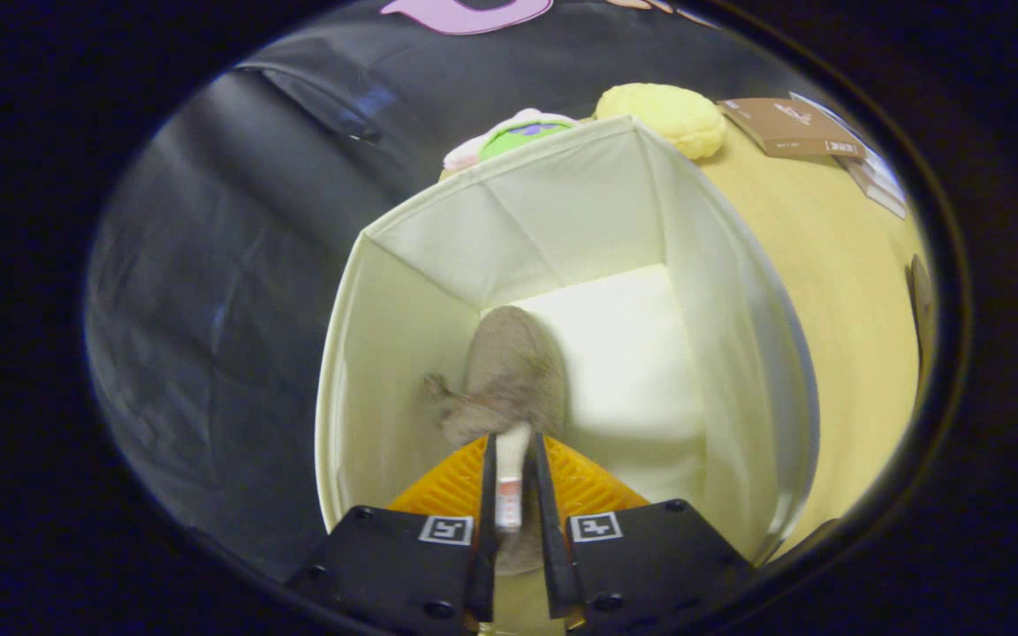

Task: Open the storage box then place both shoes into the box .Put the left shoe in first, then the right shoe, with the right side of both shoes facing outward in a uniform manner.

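Shoe (pixel 513 375): heel edge pinched between near-closed fingers (pixel 516 477), hanging inside box (pixel 721 336). Risk: thin grip slips; shoe drops askew.

A yellow plush cushion (pixel 664 117) is lying on the wooden table (pixel 827 291), close to the table's far edge. Just beside it, a pink and green soft toy (pixel 509 134) is peeking up, partly hidden. Farther along the table, a brown cardboard booklet (pixel 790 126) is lying flat, with a few more flat paper items (pixel 876 181) lying just next to it. Black cloth (pixel 208 309) is hanging as a backdrop behind the table.
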Demonstrator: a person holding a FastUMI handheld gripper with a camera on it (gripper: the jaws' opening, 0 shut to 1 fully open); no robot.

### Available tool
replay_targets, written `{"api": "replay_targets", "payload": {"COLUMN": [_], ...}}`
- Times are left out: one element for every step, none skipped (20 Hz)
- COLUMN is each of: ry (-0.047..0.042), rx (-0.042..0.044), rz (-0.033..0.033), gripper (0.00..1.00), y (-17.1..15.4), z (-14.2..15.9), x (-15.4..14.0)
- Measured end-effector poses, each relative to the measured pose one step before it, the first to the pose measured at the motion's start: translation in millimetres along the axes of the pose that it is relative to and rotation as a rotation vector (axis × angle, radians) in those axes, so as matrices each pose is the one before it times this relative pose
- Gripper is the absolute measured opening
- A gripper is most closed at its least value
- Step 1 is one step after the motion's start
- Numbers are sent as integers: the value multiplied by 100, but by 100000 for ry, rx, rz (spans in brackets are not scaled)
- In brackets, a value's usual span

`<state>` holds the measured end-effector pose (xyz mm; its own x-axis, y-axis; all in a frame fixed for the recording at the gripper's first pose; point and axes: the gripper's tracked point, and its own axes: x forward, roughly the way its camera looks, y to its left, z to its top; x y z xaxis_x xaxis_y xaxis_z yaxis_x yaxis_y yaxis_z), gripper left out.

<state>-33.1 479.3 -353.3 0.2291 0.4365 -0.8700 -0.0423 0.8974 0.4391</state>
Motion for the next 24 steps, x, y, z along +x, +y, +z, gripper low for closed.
{"api": "replay_targets", "payload": {"ry": [-738,-719,-1252,-1731,-1480,-1575,-1099,-1102,-1371,-1108,-1725,-2227,-2749,-3503,-3560,-2936,-2913,-2095,-1327,-1957,-2146,-1639,-1001,-695], "rx": [-273,-1463,-2344,-2036,-2188,-2228,-1250,-963,-1015,-1615,-2243,-2551,-2730,-2547,-2646,-2190,-1954,-1968,-1683,-1848,-1973,-1792,-1464,-1230], "rz": [1985,1426,1199,1834,1391,2458,2286,1738,1521,647,399,206,-94,-1080,-481,-1143,-606,-1494,-1748,-1919,-2286,-1514,-1992,-1940], "gripper": [35,44,53,62,71,79,88,97,97,97,98,100,100,100,100,100,100,100,100,100,100,100,100,100], "y": [349,232,226,387,359,451,338,86,75,-192,-365,-377,-614,-933,-897,-967,-1028,-1354,-1263,-1132,-1478,-1253,-1533,-1607], "z": [214,321,284,194,333,200,293,269,390,346,530,466,635,725,732,542,627,371,329,225,553,185,185,-12], "x": [-354,-325,-545,-700,-683,-852,-810,-892,-834,-999,-1036,-1032,-1015,-1004,-1026,-786,-882,-1113,-808,-891,-915,-851,-776,-583]}}
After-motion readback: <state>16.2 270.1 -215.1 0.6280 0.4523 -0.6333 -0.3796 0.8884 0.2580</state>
